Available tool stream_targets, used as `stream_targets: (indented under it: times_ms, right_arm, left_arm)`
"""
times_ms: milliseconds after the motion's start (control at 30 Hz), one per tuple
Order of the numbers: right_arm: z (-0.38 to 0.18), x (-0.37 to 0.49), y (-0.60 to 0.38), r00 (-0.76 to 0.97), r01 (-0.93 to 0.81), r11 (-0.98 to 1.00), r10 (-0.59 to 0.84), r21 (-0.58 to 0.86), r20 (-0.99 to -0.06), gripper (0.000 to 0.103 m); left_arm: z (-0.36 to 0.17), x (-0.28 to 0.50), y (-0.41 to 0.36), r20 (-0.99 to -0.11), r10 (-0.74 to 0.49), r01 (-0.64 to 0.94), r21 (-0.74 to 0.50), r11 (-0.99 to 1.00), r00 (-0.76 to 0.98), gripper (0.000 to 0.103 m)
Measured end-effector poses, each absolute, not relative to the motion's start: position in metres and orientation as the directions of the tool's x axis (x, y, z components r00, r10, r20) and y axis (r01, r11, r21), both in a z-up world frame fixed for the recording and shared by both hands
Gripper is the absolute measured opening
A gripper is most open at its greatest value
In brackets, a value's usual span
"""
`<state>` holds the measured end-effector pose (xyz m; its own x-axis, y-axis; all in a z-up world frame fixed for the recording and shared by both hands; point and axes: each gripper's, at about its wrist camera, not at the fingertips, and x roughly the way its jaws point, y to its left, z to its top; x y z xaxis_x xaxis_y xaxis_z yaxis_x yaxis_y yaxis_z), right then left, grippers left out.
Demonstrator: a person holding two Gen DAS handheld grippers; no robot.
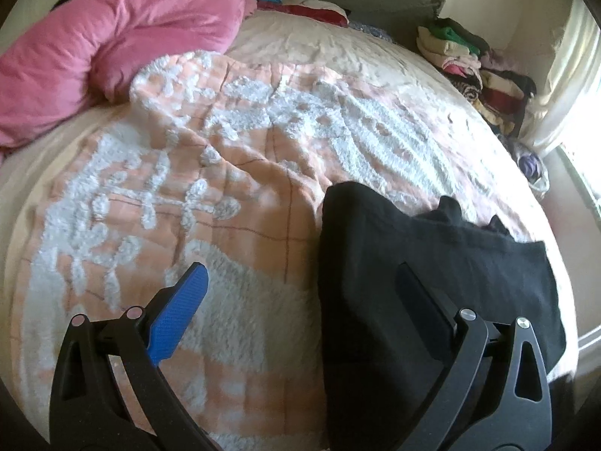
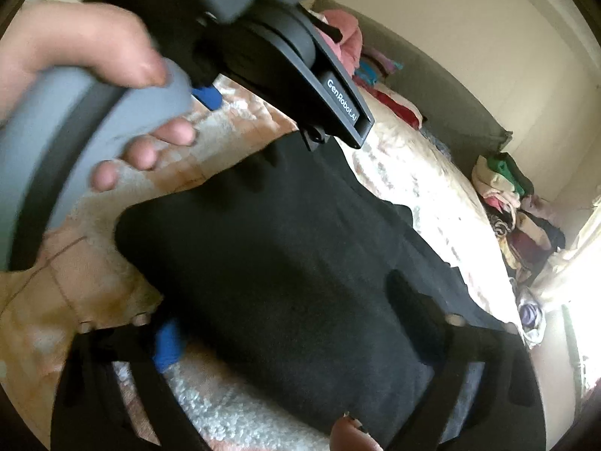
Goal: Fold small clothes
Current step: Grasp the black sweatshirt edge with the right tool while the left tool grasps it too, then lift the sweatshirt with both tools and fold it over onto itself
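Garment [image 1: 432, 263]: plain black. Blanket [image 1: 225, 150]: peach, white fluffy tufted pattern, thin brown grid lines. Pillow [image 1: 112, 45]: pink. Left tool [image 1: 300, 300]: black, blue pads.

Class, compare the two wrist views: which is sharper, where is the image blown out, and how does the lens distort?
Left wrist view: mostly sharp, window glare blown out at right, bed bulging under fisheye. Right wrist view: motion-blurred, especially the hand and the right gripper; black garment shows little detail.
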<state>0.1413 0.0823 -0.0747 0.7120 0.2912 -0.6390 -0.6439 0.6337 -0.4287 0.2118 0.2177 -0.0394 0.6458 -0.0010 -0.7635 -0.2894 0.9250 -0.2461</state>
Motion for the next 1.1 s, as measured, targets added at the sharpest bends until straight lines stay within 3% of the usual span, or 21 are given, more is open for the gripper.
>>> stream_targets:
  times_ms: [67, 200, 233, 400, 933, 1033, 1100]
  right_arm:
    - [-0.071, 0.138, 0.077, 0.704, -0.654, 0.638, 0.317, -0.407, -0.635, 0.072]
    - [-0.062, 0.134, 0.066, 0.667, -0.688, 0.647, 0.384, -0.329, -0.639, 0.031]
    - [-0.059, 0.135, 0.063, 0.652, -0.696, 0.653, 0.403, -0.297, -0.642, 0.026]
    - [-0.048, 0.140, 0.046, 0.631, -0.699, 0.686, 0.456, -0.203, -0.628, 0.019]
    - [-0.031, 0.130, 0.016, 0.645, -0.661, 0.747, 0.515, -0.075, -0.564, 0.015]
    - [-0.028, 0.129, 0.009, 0.653, -0.655, 0.753, 0.521, -0.064, -0.550, 0.015]
    - [-0.025, 0.129, 0.002, 0.658, -0.647, 0.760, 0.523, -0.053, -0.542, 0.014]
  left_arm:
    - [-0.041, 0.216, 0.221, -0.763, -0.023, -0.292, -0.274, 0.916, 0.645, 0.094]
    - [-0.048, 0.223, 0.226, -0.774, -0.081, -0.296, -0.334, 0.895, 0.628, 0.094]
    - [-0.051, 0.224, 0.225, -0.778, -0.098, -0.295, -0.347, 0.890, 0.621, 0.094]
    - [-0.054, 0.226, 0.219, -0.773, -0.159, -0.272, -0.396, 0.877, 0.615, 0.094]
    - [-0.043, 0.225, 0.189, -0.735, -0.272, -0.176, -0.469, 0.865, 0.621, 0.093]
    - [-0.034, 0.223, 0.179, -0.719, -0.283, -0.148, -0.473, 0.869, 0.635, 0.077]
    - [-0.029, 0.223, 0.170, -0.715, -0.290, -0.128, -0.469, 0.874, 0.636, 0.051]
